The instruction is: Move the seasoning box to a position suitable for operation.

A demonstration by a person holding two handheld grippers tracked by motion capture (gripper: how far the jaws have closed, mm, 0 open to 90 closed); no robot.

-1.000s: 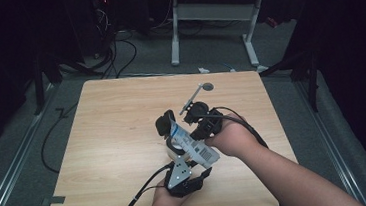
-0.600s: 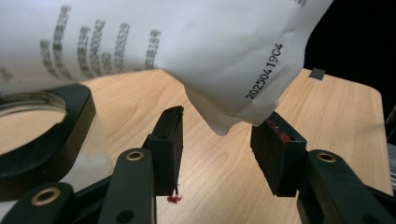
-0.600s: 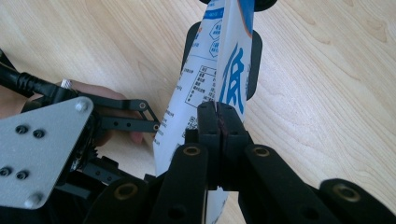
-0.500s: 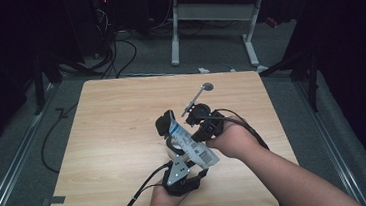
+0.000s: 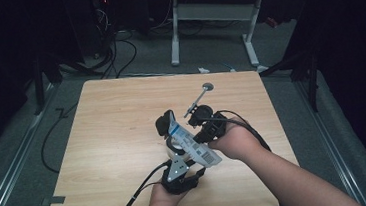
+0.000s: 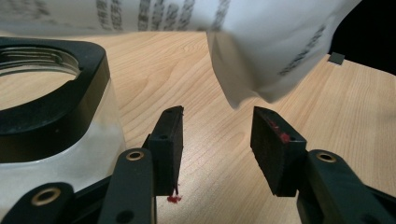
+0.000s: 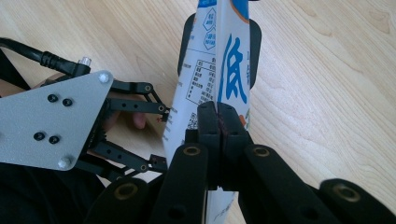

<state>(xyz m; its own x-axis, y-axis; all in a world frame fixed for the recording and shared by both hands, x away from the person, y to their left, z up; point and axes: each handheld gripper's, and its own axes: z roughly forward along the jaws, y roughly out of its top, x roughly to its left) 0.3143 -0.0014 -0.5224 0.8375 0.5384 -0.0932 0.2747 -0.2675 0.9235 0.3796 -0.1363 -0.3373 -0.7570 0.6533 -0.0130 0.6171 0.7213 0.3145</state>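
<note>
White-and-blue printed pouch (image 7: 233, 79) stays unmoved above the clear black-rimmed jar (image 6: 70, 116), pinched by the right gripper (image 7: 218, 112). The left gripper (image 6: 217, 123) stands spread and empty beside the jar, so pouring seems not yet begun.

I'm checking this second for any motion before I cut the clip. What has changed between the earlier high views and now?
Nothing visibly changed. The right gripper stays shut on the white and blue printed pouch, held over the clear container with the black rim, and the left gripper stays open beside that container. The grey metal spoon lies where it was on the wooden table.
</note>
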